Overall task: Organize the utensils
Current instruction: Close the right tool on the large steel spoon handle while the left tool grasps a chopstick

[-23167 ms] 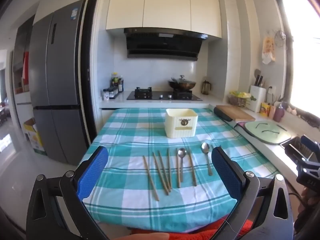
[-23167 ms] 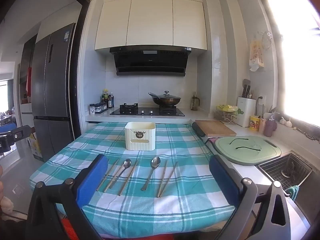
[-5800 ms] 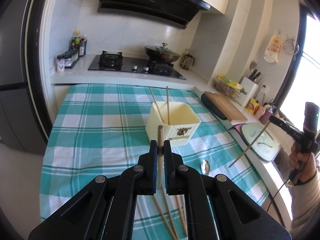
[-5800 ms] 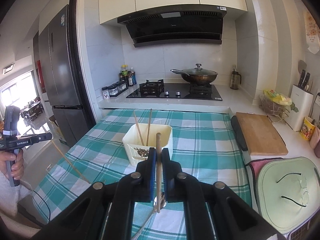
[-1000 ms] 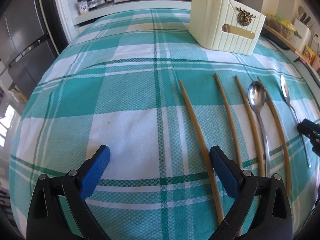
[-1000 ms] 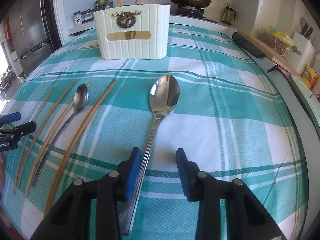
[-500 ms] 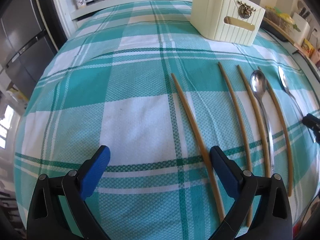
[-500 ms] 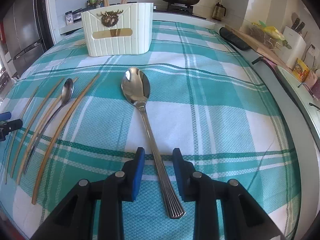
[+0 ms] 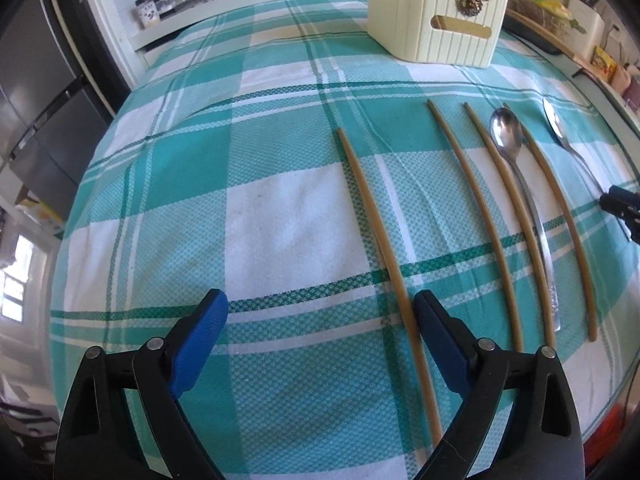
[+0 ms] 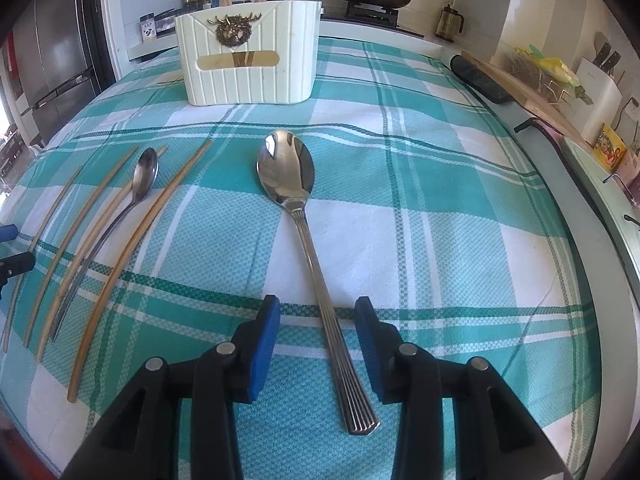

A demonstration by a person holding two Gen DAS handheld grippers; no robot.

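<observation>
Right wrist view first: my right gripper point(image 10: 316, 322) hangs low over the checked tablecloth point(image 10: 420, 208), its jaws opening, with the handle of the large spoon point(image 10: 304, 224) lying between the blue pads point(image 10: 262, 350) but touching neither. That spoon's bowl points toward the cream holder point(image 10: 248, 56), my landmark, which stands upright well beyond it at the far side of the cloth with chopstick ends poking above its rim. Left of the large spoon, nearer me than the holder, lie four chopsticks point(image 10: 140, 248) and a small spoon point(image 10: 120, 216) in a loose fan, close together; I cannot tell which of them touch. Right of the large spoon the cloth is bare out to its edge, where the counter point(image 10: 592, 216) begins. From the left wrist view, my left gripper point(image 9: 320, 320) is spread wide with nothing between the pads; the leftmost chopstick point(image 9: 380, 240) runs just inside the right-hand pad point(image 9: 436, 332), and whether it touches I cannot say. Left of that chopstick the cloth is open all the way to its curved edge. In this view the holder point(image 9: 436, 28) sits far ahead and to the right, beyond the chopstick tips, and the tip of the right gripper point(image 9: 620, 204) shows at the frame's right margin.
</observation>
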